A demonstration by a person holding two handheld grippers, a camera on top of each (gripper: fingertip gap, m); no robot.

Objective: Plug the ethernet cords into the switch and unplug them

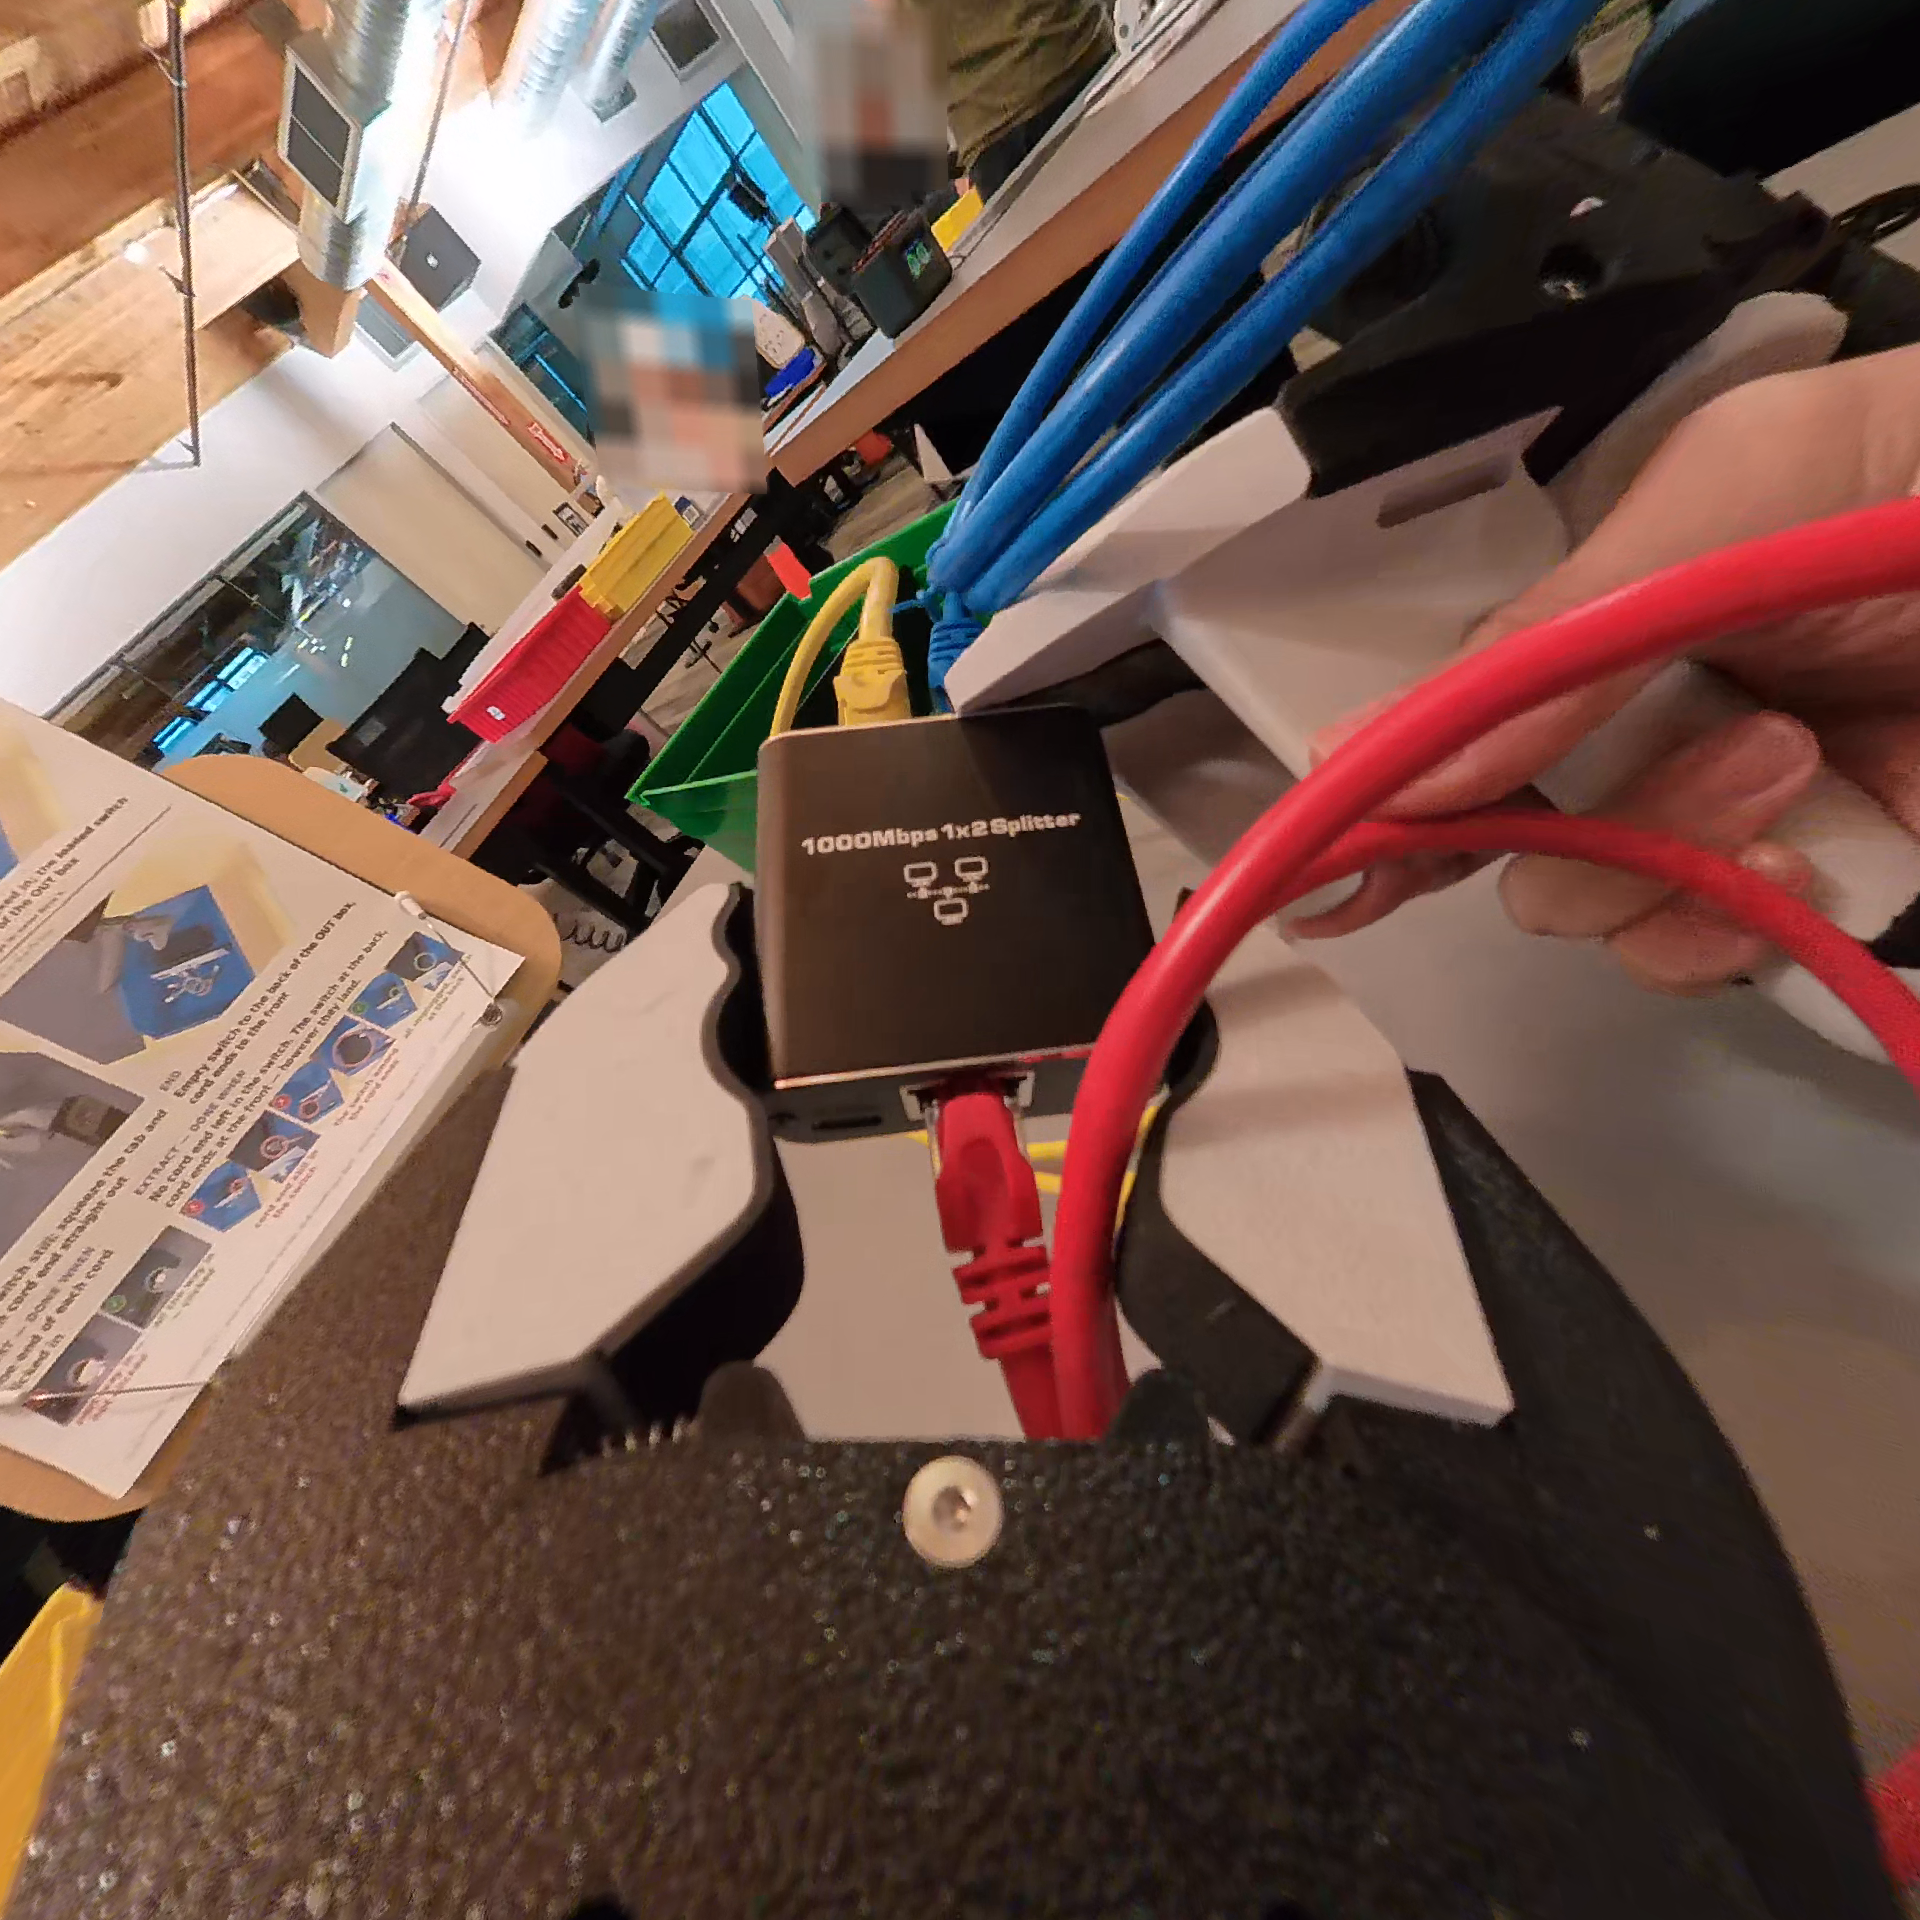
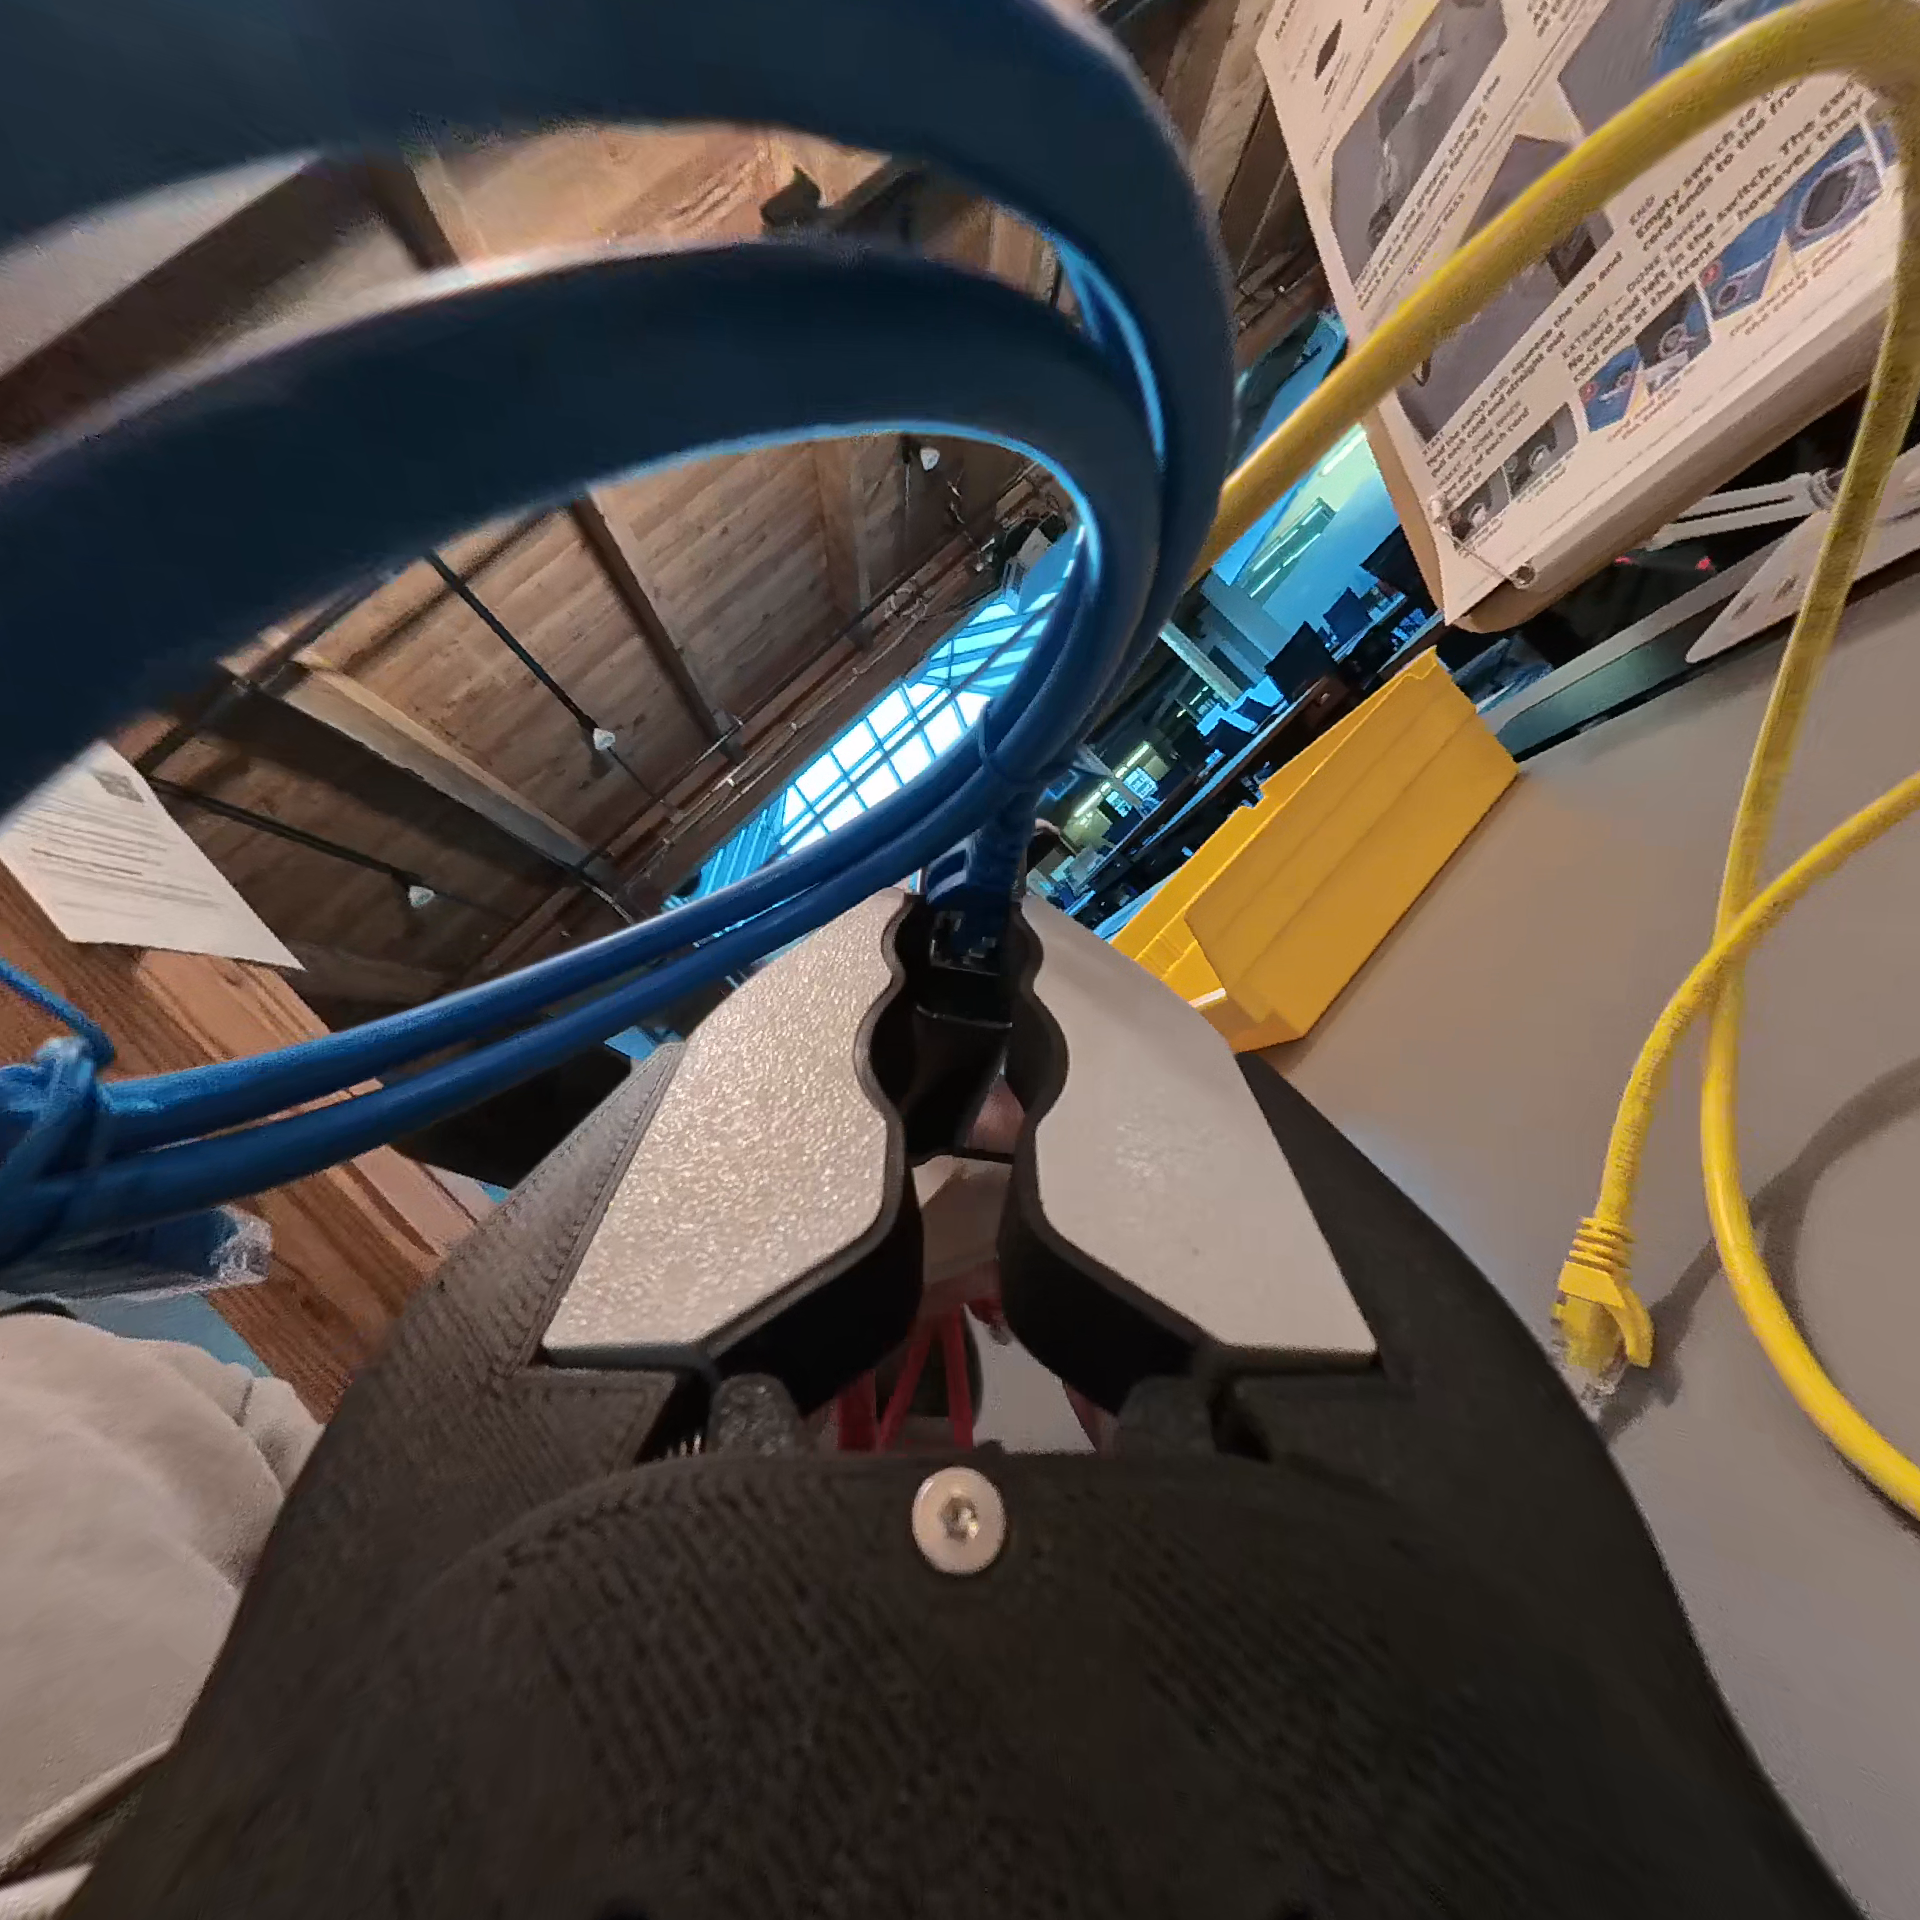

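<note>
Left gripper (image 1: 961, 997) has the black switch (image 1: 951, 894) clamped between its fingers (image 1: 623, 1132), centre of the left wrist frame, held just above the grey desk (image 1: 1621, 1174). Fingers closed only as far as the switch body allows, one on each side.

Red cord (image 1: 1455, 717) is plugged into the near port at frame centre; its slack loops up and off to the right, passing a bare hand (image 1: 1704, 748) at right. Yellow cord (image 1: 868, 665) is plugged into the far side, above the switch. Blue cord (image 1: 1164, 353) bundle runs in from upper right, its plug end just beside the yellow plug.

Right gripper (image 2: 961, 997): fingers nearly closed, pinching the blue cord's plug (image 2: 971, 914) at the tips, centre of the right wrist frame. Whether that plug is seated in the switch, can't tell. Yellow cord's free plug (image 2: 1595, 1288) lies on the desk at lower right of that frame. Yellow bin (image 2: 1340, 842) right of centre, green bin (image 1: 748, 727) behind the switch, instruction sheet (image 1: 177, 1060) at left.
</note>
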